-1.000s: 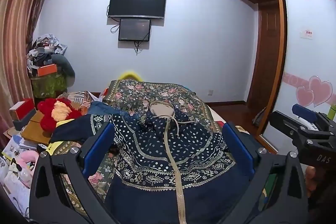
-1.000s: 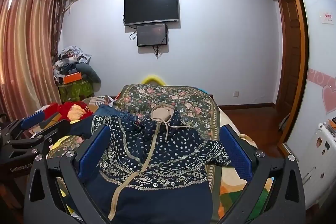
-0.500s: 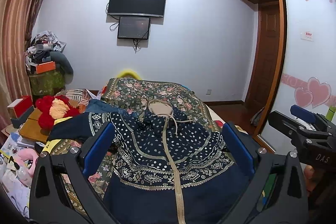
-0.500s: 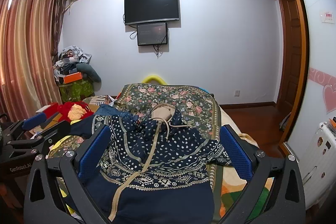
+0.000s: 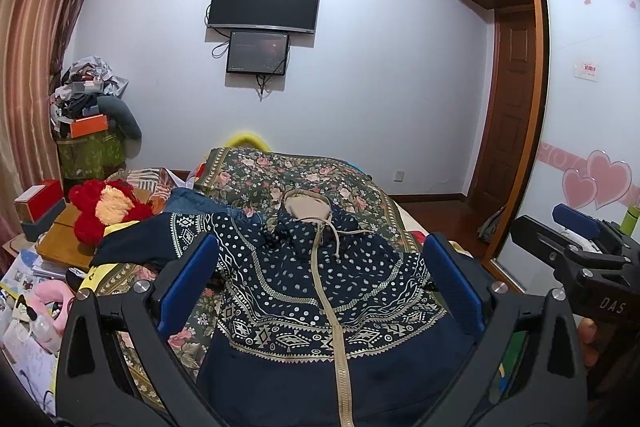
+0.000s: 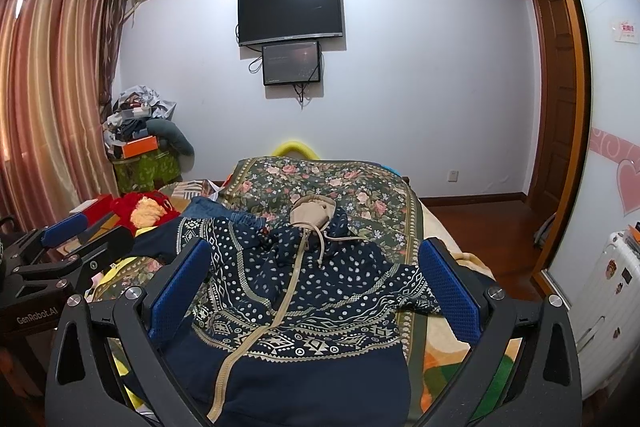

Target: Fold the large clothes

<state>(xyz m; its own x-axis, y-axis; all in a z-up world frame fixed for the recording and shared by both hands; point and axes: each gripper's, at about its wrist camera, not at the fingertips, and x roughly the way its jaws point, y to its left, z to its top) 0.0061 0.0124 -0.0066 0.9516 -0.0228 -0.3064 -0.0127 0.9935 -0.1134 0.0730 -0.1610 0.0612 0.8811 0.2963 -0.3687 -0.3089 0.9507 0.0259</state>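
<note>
A navy hooded jacket [image 5: 320, 291] with beige dots, patterned bands and a beige zipper lies spread front-up on the bed; it also shows in the right wrist view [image 6: 312, 287]. Its beige-lined hood [image 5: 307, 205] points away from me. One sleeve [image 5: 160, 235] stretches to the left. My left gripper [image 5: 320, 279] is open and empty above the jacket's lower half. My right gripper [image 6: 316, 283] is open and empty beside it, also over the jacket. Each gripper shows at the edge of the other's view.
A floral bedspread [image 5: 288, 175] covers the bed. A red plush toy [image 5: 104, 211], jeans [image 5: 192, 201], boxes and clutter sit to the left. A wardrobe [image 5: 592, 147] and door [image 5: 508, 131] stand at the right. A white suitcase [image 6: 608, 311] stands at the right in the right wrist view.
The left gripper's view has tilted up slightly, so the jacket sits a little lower in the frame. The right gripper has barely moved. Both stay open.
</note>
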